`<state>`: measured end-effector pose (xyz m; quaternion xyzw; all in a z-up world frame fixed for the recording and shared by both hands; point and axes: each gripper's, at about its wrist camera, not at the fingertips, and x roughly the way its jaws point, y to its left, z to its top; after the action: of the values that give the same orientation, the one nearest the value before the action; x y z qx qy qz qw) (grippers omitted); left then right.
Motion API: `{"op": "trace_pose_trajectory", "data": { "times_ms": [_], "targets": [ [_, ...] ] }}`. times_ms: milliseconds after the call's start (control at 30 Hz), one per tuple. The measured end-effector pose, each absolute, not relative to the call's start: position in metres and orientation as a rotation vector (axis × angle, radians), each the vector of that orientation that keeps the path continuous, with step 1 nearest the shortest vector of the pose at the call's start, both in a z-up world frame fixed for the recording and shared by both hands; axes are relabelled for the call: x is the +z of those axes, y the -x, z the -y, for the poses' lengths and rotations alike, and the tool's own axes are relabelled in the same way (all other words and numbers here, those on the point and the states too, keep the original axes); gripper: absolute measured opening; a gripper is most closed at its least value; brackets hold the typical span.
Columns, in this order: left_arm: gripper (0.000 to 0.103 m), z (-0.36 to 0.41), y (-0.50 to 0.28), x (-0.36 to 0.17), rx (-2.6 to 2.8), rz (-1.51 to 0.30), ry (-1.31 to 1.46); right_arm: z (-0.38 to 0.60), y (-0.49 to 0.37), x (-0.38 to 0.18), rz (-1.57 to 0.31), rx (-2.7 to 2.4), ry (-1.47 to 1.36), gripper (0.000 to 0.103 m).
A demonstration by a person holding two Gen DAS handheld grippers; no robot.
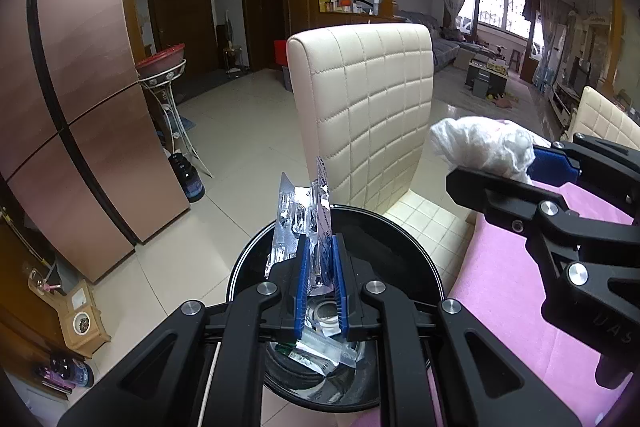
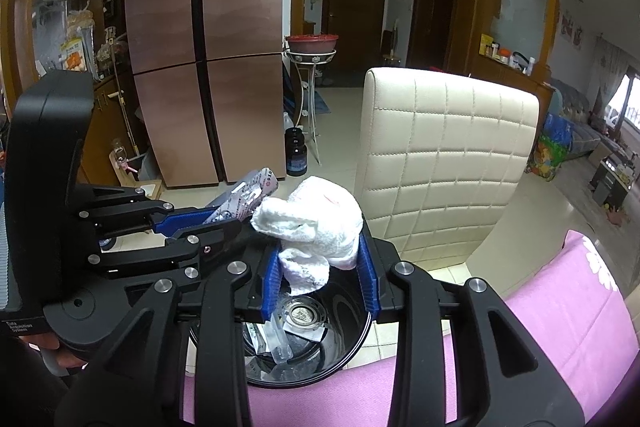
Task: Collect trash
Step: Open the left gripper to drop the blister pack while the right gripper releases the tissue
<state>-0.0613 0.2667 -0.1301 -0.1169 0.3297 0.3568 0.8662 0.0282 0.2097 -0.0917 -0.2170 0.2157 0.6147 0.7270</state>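
Observation:
My left gripper (image 1: 320,239) is shut on a crinkled silver and clear plastic wrapper (image 1: 304,215), which stands upright between its blue pads. Straight below it is a round black bin (image 1: 384,227) with several wrappers lying at its bottom. My right gripper (image 2: 320,247) is shut on a crumpled white tissue (image 2: 316,219), also held over the bin (image 2: 352,343). In the left wrist view the right gripper (image 1: 496,163) reaches in from the right with the tissue (image 1: 480,143). The right wrist view shows the left gripper (image 2: 228,219) and its wrapper (image 2: 252,191) on the left.
A cream quilted chair (image 1: 368,107) stands right behind the bin. A table under a pink cloth (image 1: 500,287) lies to the right of the bin. A copper fridge (image 2: 208,27), a plant stand (image 2: 312,59) and a dark bottle (image 1: 190,179) stand farther off on the tiled floor.

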Motion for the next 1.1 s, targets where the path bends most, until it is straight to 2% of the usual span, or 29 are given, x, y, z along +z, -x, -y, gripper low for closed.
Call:
{"op": "trace_pose_trajectory", "data": {
  "times_ms": [167,200,233,267,300,333,367,867,967,1067,1100],
  "targets": [
    [0.013,-0.269,0.062,-0.131,0.745,-0.696,0.258,-0.210,-0.031,-0.093,-0.479,1.344,0.477,0.037],
    [0.013,-0.271,0.062,-0.131,0.744,-0.697,0.272,-0.210,-0.031,-0.093,-0.480,1.342,0.475,0.039],
    [0.014,-0.272,0.063,-0.131,0.745,-0.699,0.279,-0.210,-0.032,-0.093,-0.480,1.339,0.474,0.047],
    [0.018,-0.273,0.063,-0.132,0.744,-0.701,0.289,-0.209,-0.032,-0.092,-0.478,1.335,0.471,0.050],
    [0.030,-0.274,0.064,-0.132,0.745,-0.700,0.296,-0.209,-0.033,-0.092,-0.477,1.332,0.467,0.052],
    [0.051,-0.275,0.066,-0.131,0.755,-0.689,0.299,-0.208,-0.033,-0.092,-0.474,1.331,0.463,0.052],
    [0.063,-0.274,0.068,-0.129,0.766,-0.675,0.296,-0.209,-0.033,-0.091,-0.473,1.331,0.463,0.053],
    [0.066,-0.268,0.076,-0.124,0.795,-0.658,0.283,-0.201,-0.032,-0.092,-0.464,1.319,0.469,0.062],
    [0.066,-0.264,0.077,-0.123,0.787,-0.659,0.281,-0.195,-0.032,-0.091,-0.466,1.304,0.460,0.069],
    [0.066,-0.258,0.077,-0.122,0.774,-0.662,0.278,-0.187,-0.034,-0.089,-0.468,1.283,0.446,0.080],
    [0.066,-0.256,0.077,-0.121,0.771,-0.663,0.278,-0.183,-0.035,-0.088,-0.469,1.263,0.441,0.087]
  ]
}}
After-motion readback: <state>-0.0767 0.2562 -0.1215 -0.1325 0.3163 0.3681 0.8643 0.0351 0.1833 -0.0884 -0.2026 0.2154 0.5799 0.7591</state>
